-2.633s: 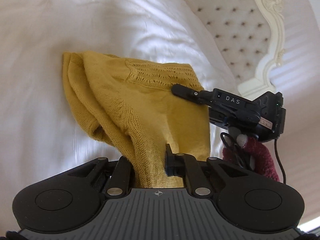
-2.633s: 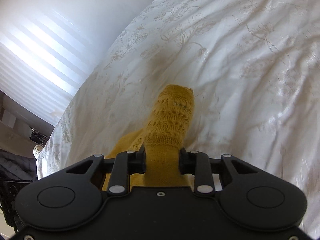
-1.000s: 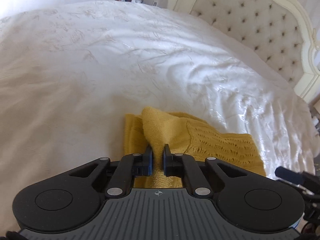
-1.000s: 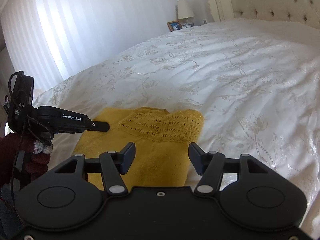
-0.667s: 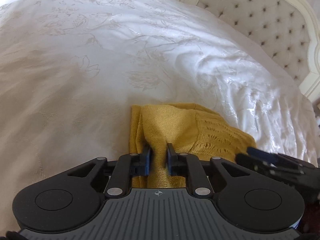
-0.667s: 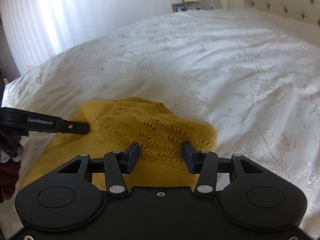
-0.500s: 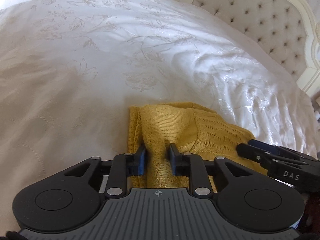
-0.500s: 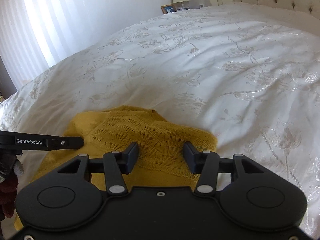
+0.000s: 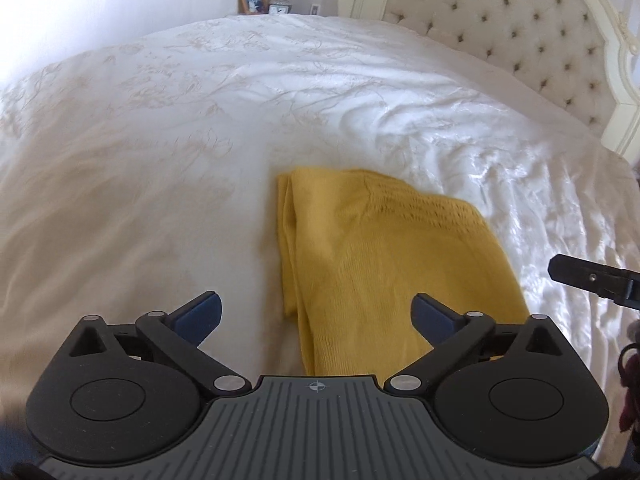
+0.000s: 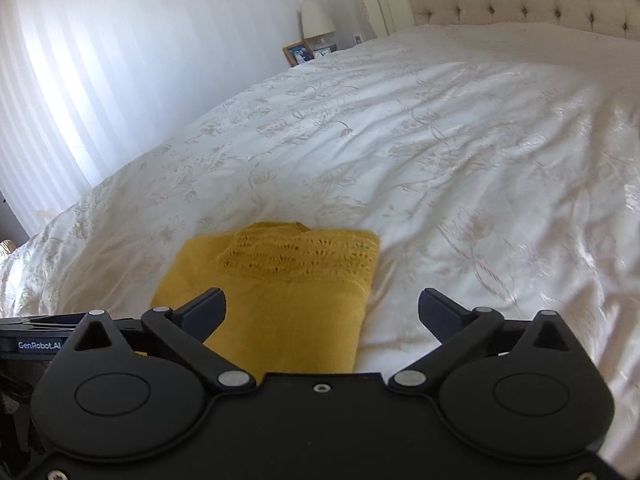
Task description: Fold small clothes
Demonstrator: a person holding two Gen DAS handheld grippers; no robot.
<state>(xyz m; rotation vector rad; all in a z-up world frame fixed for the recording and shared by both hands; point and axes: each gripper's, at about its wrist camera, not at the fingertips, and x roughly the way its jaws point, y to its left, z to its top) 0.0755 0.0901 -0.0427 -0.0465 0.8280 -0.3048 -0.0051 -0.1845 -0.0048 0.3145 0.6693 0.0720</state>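
Note:
A mustard-yellow knitted garment [image 9: 384, 256] lies folded flat on the white bedspread [image 9: 160, 160], with a lace-pattern band along its far edge. My left gripper [image 9: 316, 314] is wide open and empty, held just above the garment's near end. My right gripper [image 10: 322, 308] is also wide open and empty above the same garment [image 10: 288, 292], seen from its other side. The right gripper's finger [image 9: 588, 278] shows at the right edge of the left wrist view, and the left gripper's body [image 10: 32, 344] at the left edge of the right wrist view.
A tufted cream headboard [image 9: 520, 32] stands at the bed's head. A nightstand with a lamp [image 10: 318, 20] and a framed photo [image 10: 298, 54] sits beyond the far side. Sheer curtains [image 10: 100, 80] cover the window. The bedspread [image 10: 480, 160] spreads wide around the garment.
My left gripper has let go of the garment fold and opened wide. My right gripper opened wider too. Both pulled back a little; the garment now lies flat.

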